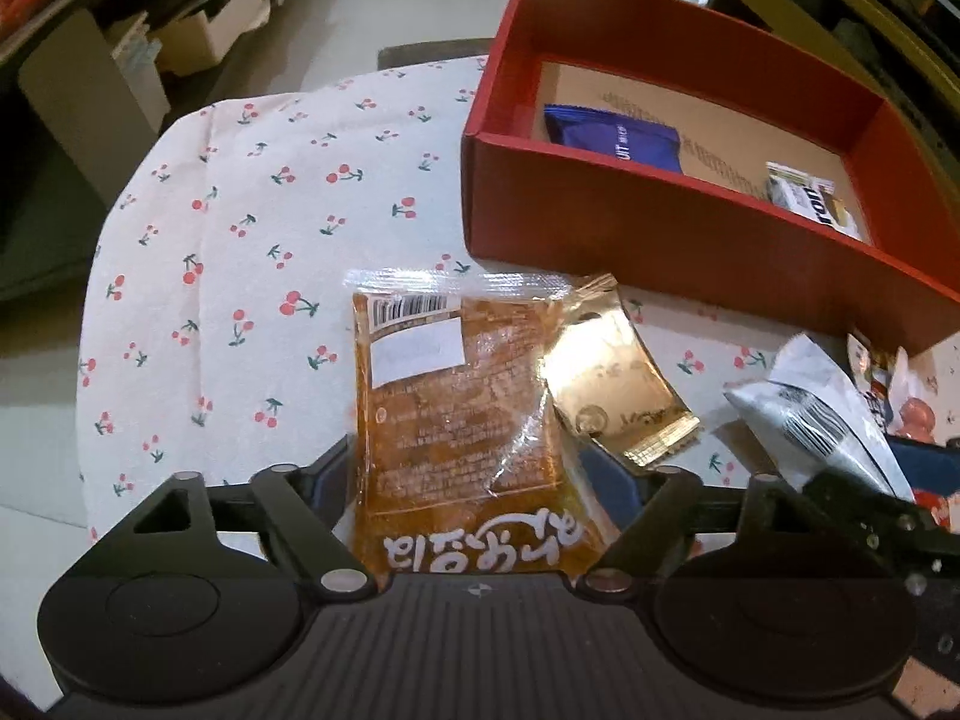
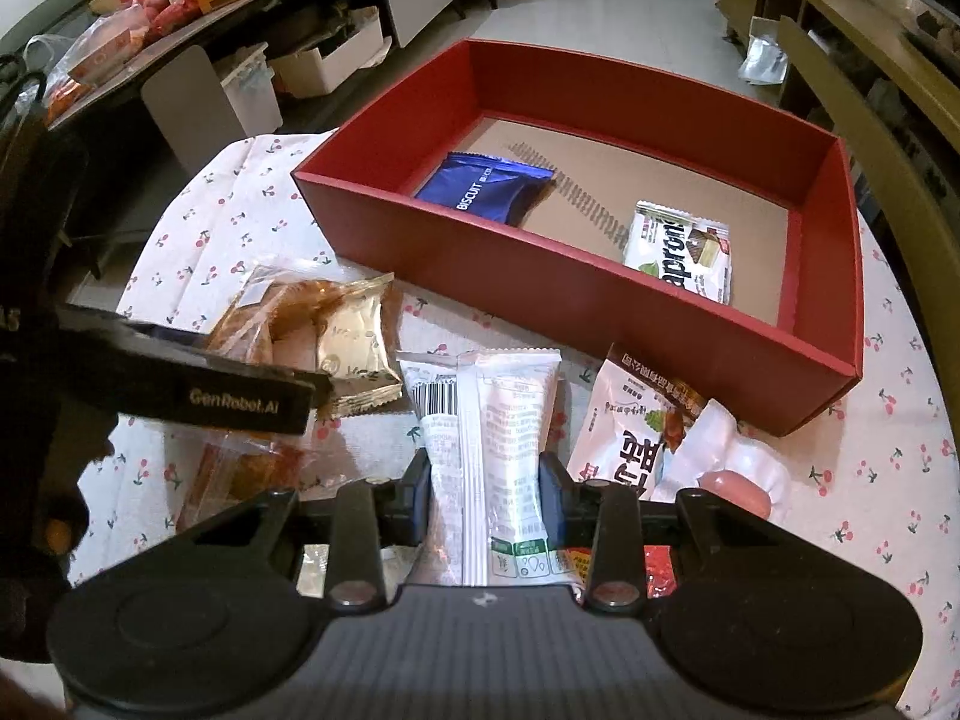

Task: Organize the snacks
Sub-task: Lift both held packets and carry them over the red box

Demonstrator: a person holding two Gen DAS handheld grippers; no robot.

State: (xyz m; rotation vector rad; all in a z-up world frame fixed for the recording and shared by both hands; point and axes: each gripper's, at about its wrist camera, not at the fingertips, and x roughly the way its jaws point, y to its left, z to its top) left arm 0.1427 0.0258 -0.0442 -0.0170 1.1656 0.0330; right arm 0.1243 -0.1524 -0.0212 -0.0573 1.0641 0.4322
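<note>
Two packets in hand: one per gripper, both low over the table, neither over the box yet.
Left gripper (image 1: 459,480): jaws closed against the sides of the orange clear-wrapped snack (image 1: 456,396); packet lies lengthways between the fingers, barcode end pointing away. Side grip suits a flat pouch, judged ready to lift.
Right gripper (image 2: 485,474): jaws pinched on the white packet (image 2: 489,450), back seam up, barcode end forward. Same side grip; contents hidden by the wrapper.
Red box (image 2: 600,306): open top, cardboard floor, sits at the far side of the table. Looks like the destination.
Already in box: blue biscuit packet (image 2: 486,189) toward the left, white wafer packet (image 2: 681,255) toward the right, well apart. Bare floor between and behind them, so room for both held packets.
Loose on table: gold foil sachet (image 1: 612,372) touching the orange snack's right edge; red-and-white pouch (image 2: 636,420) and a sausage pack (image 2: 738,474) just right of the white packet.
Risk: the gold sachet overlaps the orange snack's edge and may drag along on lift.
Surface: white cherry-print cloth (image 1: 240,240) over a rounded table, a few creases, soft.
Room: pale tiled floor, cluttered shelves and white bins left, wooden unit right.
</note>
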